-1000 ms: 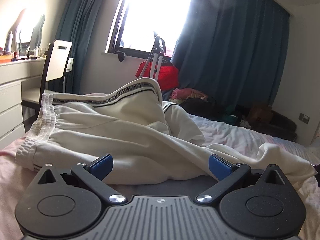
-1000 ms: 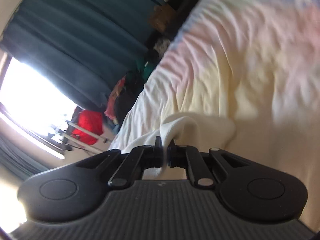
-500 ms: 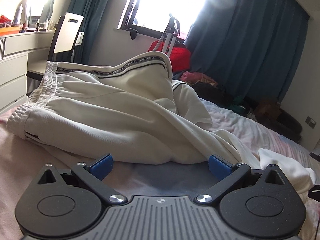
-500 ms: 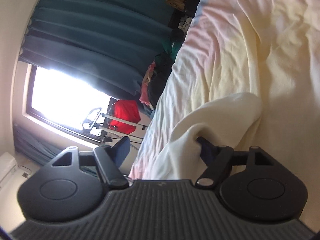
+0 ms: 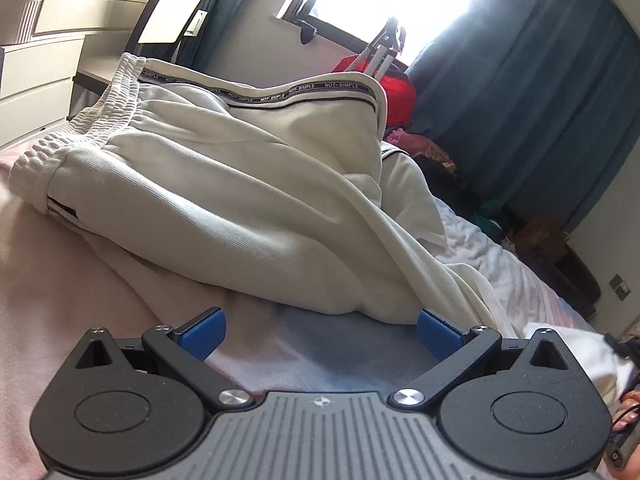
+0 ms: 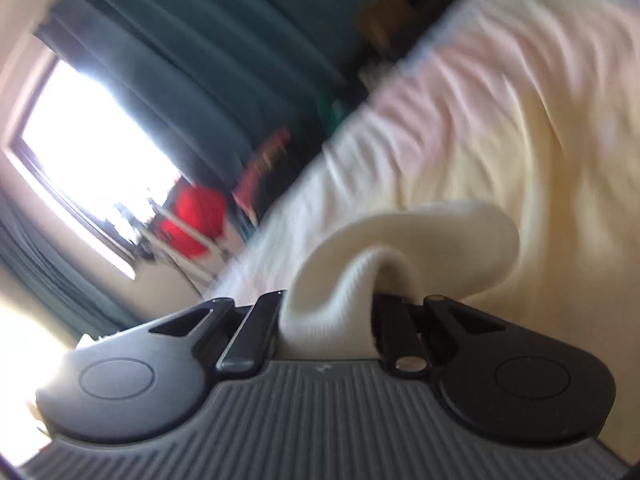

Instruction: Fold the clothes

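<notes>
The right gripper has just closed its jaws on the cream trousers' soft hem. The left gripper moves closer, jaws open. The trousers lie crumpled on the bed; the waistband is the best hold.

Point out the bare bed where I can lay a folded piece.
Free: the pink sheet left of the cream trousers, and the strip between them and the open left claw. Crowded: the bed's far side, with piled clothes.
</notes>
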`<state>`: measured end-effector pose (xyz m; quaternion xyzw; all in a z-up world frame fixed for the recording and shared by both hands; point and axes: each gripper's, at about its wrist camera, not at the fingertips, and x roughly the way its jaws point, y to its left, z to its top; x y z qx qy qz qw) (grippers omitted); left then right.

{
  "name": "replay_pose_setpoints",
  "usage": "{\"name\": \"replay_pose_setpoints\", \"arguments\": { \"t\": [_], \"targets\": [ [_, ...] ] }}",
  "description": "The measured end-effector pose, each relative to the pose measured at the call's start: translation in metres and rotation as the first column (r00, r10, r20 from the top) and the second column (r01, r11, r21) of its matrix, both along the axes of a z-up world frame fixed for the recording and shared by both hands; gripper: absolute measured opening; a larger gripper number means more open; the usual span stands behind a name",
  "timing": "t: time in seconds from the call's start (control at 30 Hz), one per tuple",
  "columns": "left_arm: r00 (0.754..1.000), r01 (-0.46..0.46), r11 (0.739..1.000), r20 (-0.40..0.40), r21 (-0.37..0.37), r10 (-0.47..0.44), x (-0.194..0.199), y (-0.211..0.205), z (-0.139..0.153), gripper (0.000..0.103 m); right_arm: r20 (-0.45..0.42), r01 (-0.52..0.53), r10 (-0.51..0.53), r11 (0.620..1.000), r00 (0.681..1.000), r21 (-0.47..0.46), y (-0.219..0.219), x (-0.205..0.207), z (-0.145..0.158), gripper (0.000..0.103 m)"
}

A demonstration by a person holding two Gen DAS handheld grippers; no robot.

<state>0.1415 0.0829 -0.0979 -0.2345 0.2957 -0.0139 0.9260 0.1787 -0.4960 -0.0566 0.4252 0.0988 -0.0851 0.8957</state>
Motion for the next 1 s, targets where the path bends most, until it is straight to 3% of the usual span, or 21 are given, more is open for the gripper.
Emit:
{"name": "replay_pose_setpoints", "arguments": {
  "t": [0.1,0.23,0.33,0.4,0.5,0.63,0.73,0.8,0.83,0.87,1.0],
  "targets": [
    [1.000,-0.027,0.999,0.005,-0.026,0.027,0.003,0.008,0.000,0.103,0.084,0.131,-0.122,0.984,0.989,-0.122,0.006,-0.020,0.031,0.013],
    [0.989,-0.148,0.983,-0.039,-0.108,0.145,0.010,0.038,-0.004,0.102,0.158,0.313,-0.279,0.908,0.947,-0.279,0.013,-0.043,0.058,0.013],
    [0.969,-0.239,0.937,-0.115,-0.256,0.216,0.015,0.072,-0.014,0.100,0.000,0.344,-0.372,0.858,0.928,-0.383,0.005,-0.027,0.034,0.013],
    [0.955,-0.292,0.894,-0.153,-0.339,0.253,0.016,0.092,-0.020,0.098,-0.105,0.336,-0.404,0.857,0.909,-0.392,-0.003,-0.018,0.015,0.013],
    [0.933,-0.359,0.837,-0.172,-0.413,0.315,0.015,0.115,-0.027,0.097,-0.211,0.343,-0.421,0.881,0.882,-0.326,-0.014,-0.013,-0.003,0.013],
    [0.912,-0.409,0.784,-0.169,-0.466,0.375,0.016,0.135,-0.032,0.091,-0.196,0.365,-0.412,0.901,0.890,-0.235,-0.017,-0.022,-0.003,0.013],
    [0.885,-0.459,0.761,-0.162,-0.459,0.436,0.014,0.145,-0.034,0.072,-0.179,0.363,-0.404,0.905,0.897,-0.223,-0.010,-0.032,-0.007,0.013],
    [0.868,-0.493,0.755,-0.180,-0.431,0.464,0.015,0.151,-0.034,0.044,-0.179,0.367,-0.403,0.908,0.898,-0.200,-0.012,-0.035,-0.011,0.013],
    [0.866,-0.496,0.757,-0.177,-0.425,0.468,0.013,0.153,-0.032,0.040,-0.182,0.370,-0.402,0.910,0.897,-0.189,-0.015,-0.036,-0.011,0.013],
    [0.865,-0.498,0.759,-0.173,-0.419,0.472,0.012,0.155,-0.030,0.025,-0.188,0.371,-0.402,0.911,0.896,-0.179,-0.016,-0.038,-0.011,0.013],
    [0.875,-0.468,0.779,-0.093,-0.416,0.476,0.000,0.157,-0.008,0.013,-0.209,0.375,-0.399,0.915,0.893,-0.147,-0.016,-0.044,-0.007,0.013]
  ]
}}
